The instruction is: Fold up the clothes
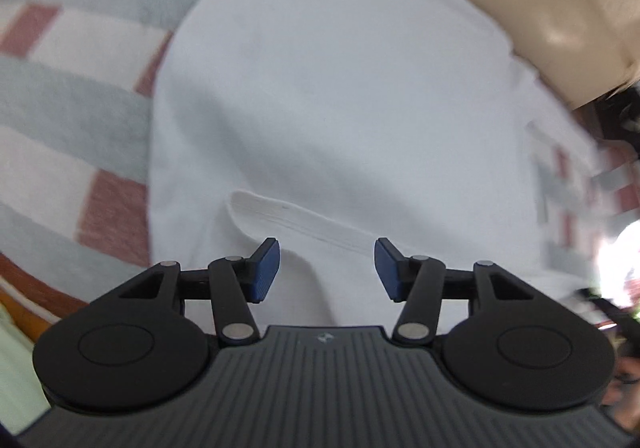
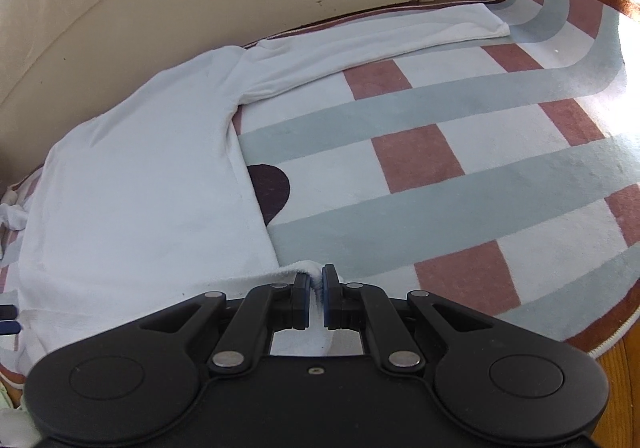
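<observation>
Here, the left gripper (image 1: pixel 327 268) hangs over the white shirt (image 1: pixel 340 108), jaws apart and empty above a folded hem. Rightward, the right gripper (image 2: pixel 317 290) pinches the shirt's corner on the checked rug (image 2: pixel 460 152), beside the sofa (image 2: pixel 120 8).

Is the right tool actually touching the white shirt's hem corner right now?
Touching. In the right wrist view, the right tool has its pads closed on a pinch of the white shirt hem.

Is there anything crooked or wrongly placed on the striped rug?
Nothing is spilled or damaged. Only the white long-sleeved shirt lies unevenly on the striped rug: its corner is pinched in the right gripper and one sleeve stretches away flat.
</observation>
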Tool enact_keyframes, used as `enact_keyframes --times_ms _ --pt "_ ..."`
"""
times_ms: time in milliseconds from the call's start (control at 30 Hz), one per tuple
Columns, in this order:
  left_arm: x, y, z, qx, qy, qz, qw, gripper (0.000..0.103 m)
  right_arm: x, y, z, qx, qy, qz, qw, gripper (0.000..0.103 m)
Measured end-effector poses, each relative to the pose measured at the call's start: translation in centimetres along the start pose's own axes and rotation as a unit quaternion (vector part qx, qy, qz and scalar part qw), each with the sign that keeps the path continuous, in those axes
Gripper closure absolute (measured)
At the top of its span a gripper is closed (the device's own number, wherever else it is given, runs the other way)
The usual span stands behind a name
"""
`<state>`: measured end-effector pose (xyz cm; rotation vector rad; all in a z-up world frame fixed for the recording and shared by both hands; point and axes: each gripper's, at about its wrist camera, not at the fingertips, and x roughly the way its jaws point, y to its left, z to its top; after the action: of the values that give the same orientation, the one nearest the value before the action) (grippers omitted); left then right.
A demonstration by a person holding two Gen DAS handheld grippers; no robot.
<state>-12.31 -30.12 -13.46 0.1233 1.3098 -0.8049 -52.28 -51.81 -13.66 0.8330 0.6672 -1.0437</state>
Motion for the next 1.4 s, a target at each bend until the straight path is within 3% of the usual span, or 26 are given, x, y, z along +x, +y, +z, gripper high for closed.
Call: enact_keyframes --times_ms 133,267,333,400,433,633,800,1000,1100,1267,1333,1400 --pt "0.8 0.3 -0.3 -0.016 0.001 0.045 0.9989 0.045 -0.9 0.0 -0.3 0.0 -0.005 0.006 1.0 0.096" --pt "1.3 1.7 -0.4 -0.06 -0.004 0.047 0.9971 0.044 -0.7 0.4 -0.5 -0.005 -0.006 0.003 1.0 0.096" --pt "1.8 1.6 -0.6 -0.058 0.004 0.045 0.9973 0.047 -0.5 0.5 -0.5 -0.004 -0.006 0.003 1.0 0.096" --pt "2.2 1.5 -0.8 -0.049 0.007 0.052 0.9974 0.075 -0.4 0.7 -0.5 -0.001 -0.008 0.004 1.0 0.096" --pt "2.2 1.6 -1.0 -0.04 0.01 0.052 0.9978 0.101 -0.5 0.8 -0.5 -0.002 -0.01 0.003 1.0 0.096" --pt "-1.1 3.7 -4.1 0.011 -0.002 0.069 0.9975 0.102 -1.6 0.9 -1.0 -0.01 -0.013 0.0 1.0 0.096" --pt "-1.0 6.2 -5.4 -0.017 0.022 0.036 0.999 0.102 -0.8 -0.1 -1.6 0.006 0.0 -0.002 1.0 0.096" --pt "0.0 3.9 -5.2 0.032 -0.007 0.025 0.9991 0.098 -0.3 -0.1 -1.4 0.01 0.005 -0.005 1.0 0.096" --pt "0.6 2.9 -4.7 0.058 -0.011 0.03 0.9978 0.088 -0.4 -0.1 -1.4 0.011 0.004 -0.004 1.0 0.096" --pt "1.7 3.2 -3.6 0.051 -0.01 0.051 0.9973 0.071 -0.2 -0.2 -1.7 0.015 0.008 -0.005 1.0 0.096" --pt "1.9 3.5 -3.6 0.051 -0.016 0.053 0.9971 0.073 -0.1 -0.1 -1.7 0.014 0.008 -0.005 1.0 0.096" --pt "2.0 3.7 -3.8 0.054 -0.022 0.057 0.9967 0.098 -0.1 -0.2 -1.7 0.016 0.007 -0.005 1.0 0.096"
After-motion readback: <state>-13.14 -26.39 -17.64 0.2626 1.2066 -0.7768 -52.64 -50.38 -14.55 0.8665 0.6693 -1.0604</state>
